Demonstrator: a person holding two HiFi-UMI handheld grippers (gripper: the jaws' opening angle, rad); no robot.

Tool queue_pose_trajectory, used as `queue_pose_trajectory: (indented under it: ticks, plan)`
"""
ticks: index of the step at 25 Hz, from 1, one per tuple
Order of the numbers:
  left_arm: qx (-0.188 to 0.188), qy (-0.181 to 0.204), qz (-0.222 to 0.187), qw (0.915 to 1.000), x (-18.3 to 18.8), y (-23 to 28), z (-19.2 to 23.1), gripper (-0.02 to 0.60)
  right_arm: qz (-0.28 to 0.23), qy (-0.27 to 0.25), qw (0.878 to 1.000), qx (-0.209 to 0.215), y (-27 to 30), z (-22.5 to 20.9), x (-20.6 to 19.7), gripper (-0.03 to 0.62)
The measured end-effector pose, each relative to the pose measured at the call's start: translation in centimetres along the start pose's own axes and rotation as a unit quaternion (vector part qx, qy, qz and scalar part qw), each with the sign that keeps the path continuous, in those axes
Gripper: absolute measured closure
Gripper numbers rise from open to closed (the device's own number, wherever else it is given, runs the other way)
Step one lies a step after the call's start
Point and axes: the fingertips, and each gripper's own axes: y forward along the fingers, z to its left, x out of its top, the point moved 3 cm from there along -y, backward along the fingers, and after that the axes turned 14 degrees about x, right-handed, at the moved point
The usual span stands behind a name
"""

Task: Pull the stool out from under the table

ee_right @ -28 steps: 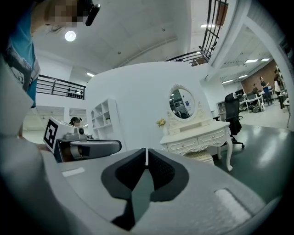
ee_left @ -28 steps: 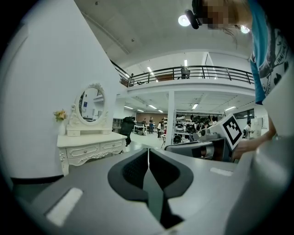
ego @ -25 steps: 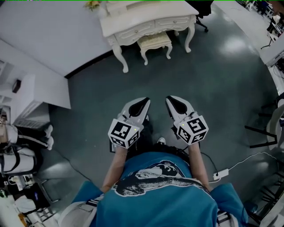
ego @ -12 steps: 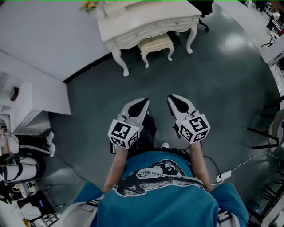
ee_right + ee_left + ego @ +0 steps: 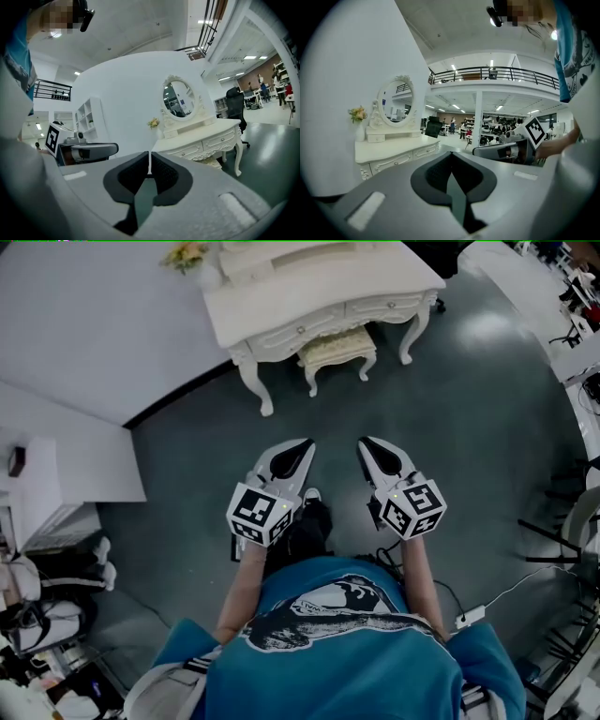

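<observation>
A cream stool [image 5: 337, 348] with a padded top stands tucked under the white dressing table [image 5: 281, 296] at the top of the head view; the stool [image 5: 208, 161] also shows below the drawers in the right gripper view. My left gripper [image 5: 302, 446] and right gripper [image 5: 367, 443] are both shut and empty, held side by side in front of the person's chest, pointing toward the table. A stretch of grey floor lies between their tips and the stool. In the left gripper view the table [image 5: 393, 150] sits at left with its oval mirror [image 5: 395, 101].
A white wall [image 5: 94, 324] runs along the left, with white shelving [image 5: 37, 474] at the left edge. A white desk [image 5: 572, 315] and dark chair frames [image 5: 562, 521] stand at the right. A cable and white plug [image 5: 469, 615] lie on the floor at the lower right.
The person has walked toward the dressing table: table and stool now sit closer and larger in the head view. Both grippers stayed shut and side by side.
</observation>
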Motion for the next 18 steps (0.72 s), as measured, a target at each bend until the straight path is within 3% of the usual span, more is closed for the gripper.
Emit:
queue_pose_trajectory:
  ticks: [5, 10, 15, 18]
  plan:
    - [-0.022, -0.005, 0.006, 0.9997, 0.2, 2.9, 4.2, 0.571, 0.008, 0.006, 1.0, -0.019, 4.0, -2.2, 0.7, 0.574]
    - [-0.042, 0.034, 0.029, 0.9981, -0.1, 5.0, 6.4, 0.571, 0.011, 0.01, 0.999, -0.034, 6.3, -3.9, 0.9, 0.574]
    - [-0.058, 0.033, 0.029, 0.9974, 0.1, 6.2, 7.5, 0.571, 0.015, 0.01, 0.999, -0.038, 8.0, -5.4, 1.5, 0.574]
    - [-0.061, 0.059, 0.041, 0.9955, -0.3, 7.4, 7.9, 0.569, 0.017, 0.008, 0.999, -0.039, 8.7, -6.3, 1.9, 0.574]
